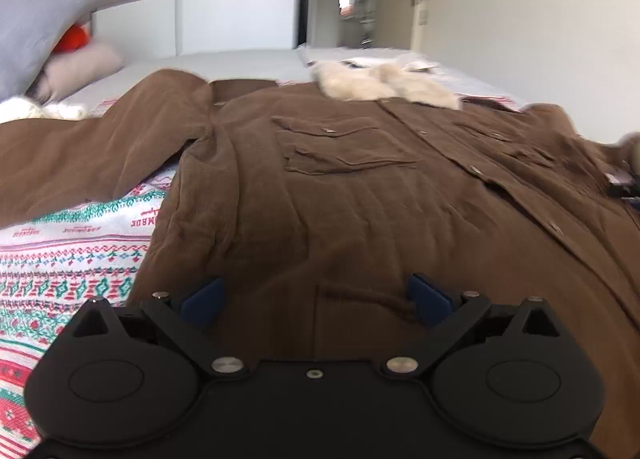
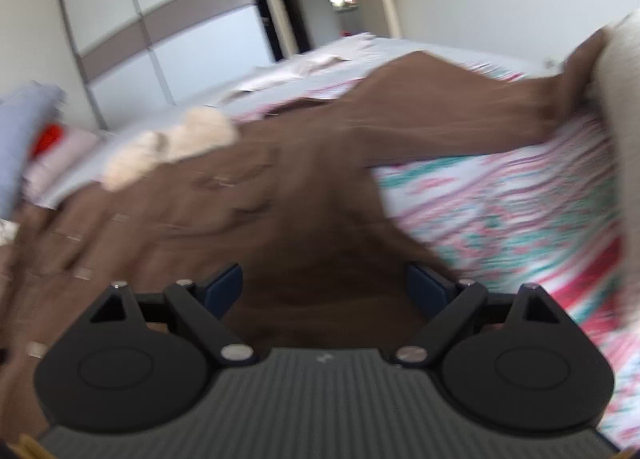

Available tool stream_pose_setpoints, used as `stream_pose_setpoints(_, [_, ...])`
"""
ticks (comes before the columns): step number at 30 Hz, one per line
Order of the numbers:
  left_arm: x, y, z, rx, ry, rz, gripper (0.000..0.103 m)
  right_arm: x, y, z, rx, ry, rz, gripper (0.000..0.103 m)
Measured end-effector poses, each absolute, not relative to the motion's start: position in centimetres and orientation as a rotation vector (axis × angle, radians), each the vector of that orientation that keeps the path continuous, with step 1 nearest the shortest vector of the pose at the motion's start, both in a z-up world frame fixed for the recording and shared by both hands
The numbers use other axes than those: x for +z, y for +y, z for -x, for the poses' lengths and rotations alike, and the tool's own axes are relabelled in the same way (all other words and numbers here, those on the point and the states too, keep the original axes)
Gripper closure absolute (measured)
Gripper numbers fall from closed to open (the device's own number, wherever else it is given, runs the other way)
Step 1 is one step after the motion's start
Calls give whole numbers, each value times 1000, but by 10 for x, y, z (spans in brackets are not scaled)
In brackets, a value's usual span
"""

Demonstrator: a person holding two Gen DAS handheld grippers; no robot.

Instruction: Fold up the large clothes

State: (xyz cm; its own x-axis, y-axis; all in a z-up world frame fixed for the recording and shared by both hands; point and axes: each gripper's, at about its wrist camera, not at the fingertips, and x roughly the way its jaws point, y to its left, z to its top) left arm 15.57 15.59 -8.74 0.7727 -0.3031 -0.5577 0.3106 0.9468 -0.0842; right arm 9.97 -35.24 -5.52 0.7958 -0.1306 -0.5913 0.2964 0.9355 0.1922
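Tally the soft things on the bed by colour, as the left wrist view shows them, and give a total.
Brown: 1, the brown coat
Cream: 1, the fur trim at its collar
Grey-blue: 1, the grey pillow
Beige: 1, the beige pillow
Red: 1, the red item between the pillows
Patterned: 1, the patterned blanket
Total: 6

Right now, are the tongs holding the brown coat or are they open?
Left tongs: open, holding nothing, over the brown coat.
Right tongs: open, holding nothing, over the coat too.
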Motion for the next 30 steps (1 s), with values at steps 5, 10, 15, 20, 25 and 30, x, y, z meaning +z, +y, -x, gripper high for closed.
stream_pose_setpoints(5, [-64,180,-146,-322,591,49,3,-40,-355,-103,-332,659,-371,7])
stream_pose_setpoints(10, [-42,233,-159,-155,516,160,0,-27,-327,-114,-249,620,-373,0])
stream_pose_setpoints(15, [-55,321,-195,119,527,394,0,-26,-299,-133,-269,625,-306,0])
stream_pose_setpoints(20, [-87,375,-229,326,558,439,1,-28,-296,-139,-317,557,-316,0])
stream_pose_setpoints(25, [-90,400,-255,407,460,500,6,-28,-295,-134,-315,483,-301,0])
stream_pose_setpoints(30, [-69,393,-279,682,470,311,89,-28,-283,-136,-307,477,-258,0])
